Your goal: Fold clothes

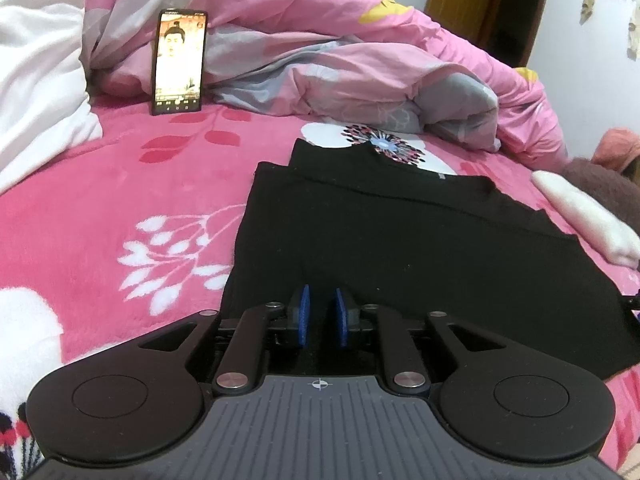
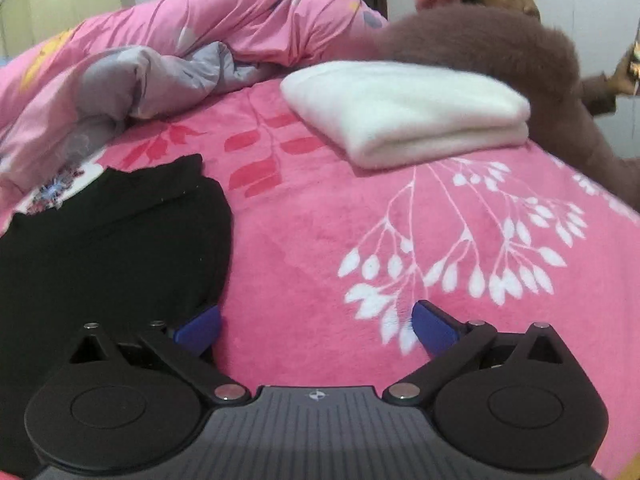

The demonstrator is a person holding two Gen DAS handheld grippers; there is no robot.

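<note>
low: left gripper (image 1: 320, 312) over black garment (image 1: 400, 232), fingers near-closed.

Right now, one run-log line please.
left tool: nearly shut over black garment | right tool: open, empty | white folded cloth: set aside

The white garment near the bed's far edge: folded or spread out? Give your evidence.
Folded. The white garment sits as a compact block on the pink blanket, with stacked layers showing along its near edge.
</note>
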